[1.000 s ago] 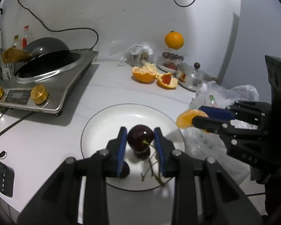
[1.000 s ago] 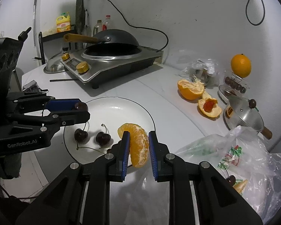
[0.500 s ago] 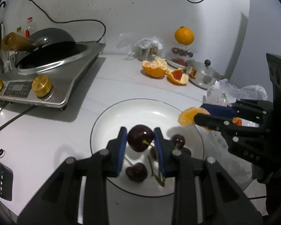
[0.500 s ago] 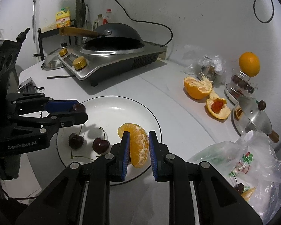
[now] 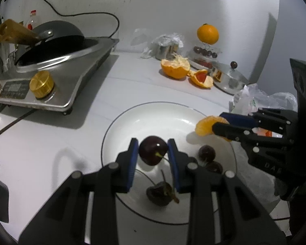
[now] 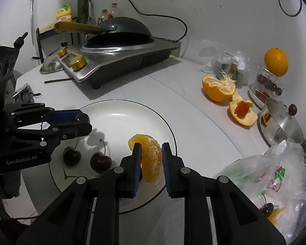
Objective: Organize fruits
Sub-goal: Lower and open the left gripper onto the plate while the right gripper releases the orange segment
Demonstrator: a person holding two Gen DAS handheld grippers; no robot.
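While both loads are hanging over the plate (image 5: 120, 126), I am carrying out the placing step: the left gripper (image 5: 152, 153) is clamping a cherry (image 5: 152, 150), the right gripper (image 6: 151, 159) a segment (image 6: 151, 161). Next, I judge, each needs lowering onto bare plate, clear of the lying cherries (image 6: 85, 159), before releasing.

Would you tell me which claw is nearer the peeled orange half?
Right. The right claw is closer to the peeled orange half; the left claw is across the plate.
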